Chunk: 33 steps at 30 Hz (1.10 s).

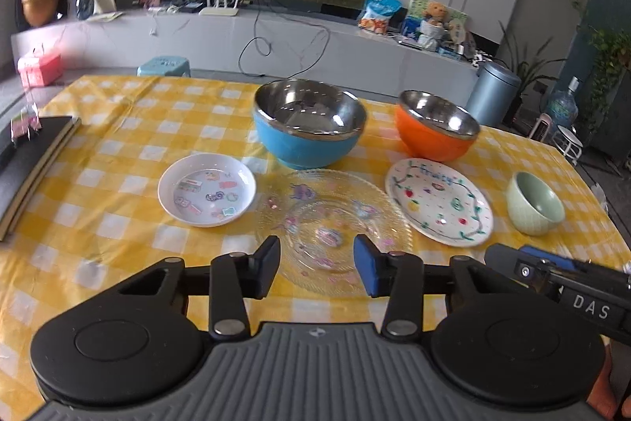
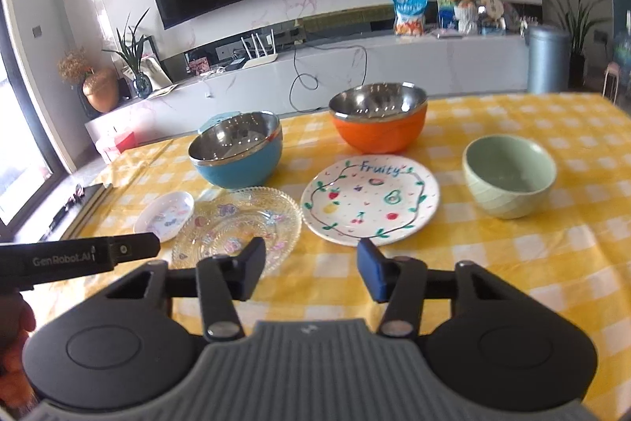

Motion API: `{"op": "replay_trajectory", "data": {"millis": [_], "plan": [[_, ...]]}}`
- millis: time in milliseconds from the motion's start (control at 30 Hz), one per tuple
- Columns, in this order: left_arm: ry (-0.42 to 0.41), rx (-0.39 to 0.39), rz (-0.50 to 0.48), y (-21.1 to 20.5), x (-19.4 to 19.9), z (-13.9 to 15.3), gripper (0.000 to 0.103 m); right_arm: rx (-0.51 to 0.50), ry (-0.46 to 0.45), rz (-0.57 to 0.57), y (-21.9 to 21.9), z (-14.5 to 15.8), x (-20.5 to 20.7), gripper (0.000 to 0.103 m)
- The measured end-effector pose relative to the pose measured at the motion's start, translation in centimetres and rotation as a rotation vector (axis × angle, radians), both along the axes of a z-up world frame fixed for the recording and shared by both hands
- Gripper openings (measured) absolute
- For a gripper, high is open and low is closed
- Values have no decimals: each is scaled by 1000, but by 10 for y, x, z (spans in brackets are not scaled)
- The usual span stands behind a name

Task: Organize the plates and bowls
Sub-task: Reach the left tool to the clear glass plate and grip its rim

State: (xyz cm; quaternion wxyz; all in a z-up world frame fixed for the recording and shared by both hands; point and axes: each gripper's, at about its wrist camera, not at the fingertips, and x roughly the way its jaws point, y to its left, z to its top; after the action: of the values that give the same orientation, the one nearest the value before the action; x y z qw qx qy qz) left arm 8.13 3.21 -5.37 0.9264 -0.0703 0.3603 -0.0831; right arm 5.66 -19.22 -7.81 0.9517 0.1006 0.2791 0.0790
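Table (image 1: 118, 129) under a yellow-and-white checked cloth. Back row: blue bowl (image 1: 309, 123) with steel lining, orange bowl (image 1: 435, 125) with steel lining to its right, the two apart.

Front row, left to right: small white plate (image 1: 207, 189) with stickers; clear glass plate (image 1: 335, 229) with printed figures; white plate (image 1: 437, 202) lettered "Fruity", with drawn fruit; pale green bowl (image 1: 534, 202). Glass plate sits just in front of the blue bowl, its edge close beside the "Fruity" plate.

Left gripper (image 1: 316, 265) hangs above the near rim of the glass plate, jaws apart, nothing between them.

Right gripper (image 2: 311, 269) hangs over bare cloth in front of the "Fruity" plate, jaws apart, empty.

Dark flat board (image 1: 27, 176) at the table's left edge.
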Motion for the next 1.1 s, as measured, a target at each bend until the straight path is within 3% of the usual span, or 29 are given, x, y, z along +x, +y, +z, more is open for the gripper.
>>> {"op": "replay_trajectory", "data": {"millis": [67, 200, 433, 1000, 1100], "plan": [[16, -44, 23, 9, 13, -7, 51, 65, 42, 14, 1, -9, 15, 37], [58, -141, 65, 24, 32, -23, 48, 145, 110, 21, 5, -27, 44, 37], [79, -155, 74, 28, 48, -42, 36, 205, 177, 33, 11, -47, 68, 20], [105, -203, 106, 40, 66, -59, 36, 252, 214, 38, 15, -70, 87, 19], [105, -199, 102, 38, 67, -59, 26, 252, 209, 36, 16, -71, 89, 18]]}}
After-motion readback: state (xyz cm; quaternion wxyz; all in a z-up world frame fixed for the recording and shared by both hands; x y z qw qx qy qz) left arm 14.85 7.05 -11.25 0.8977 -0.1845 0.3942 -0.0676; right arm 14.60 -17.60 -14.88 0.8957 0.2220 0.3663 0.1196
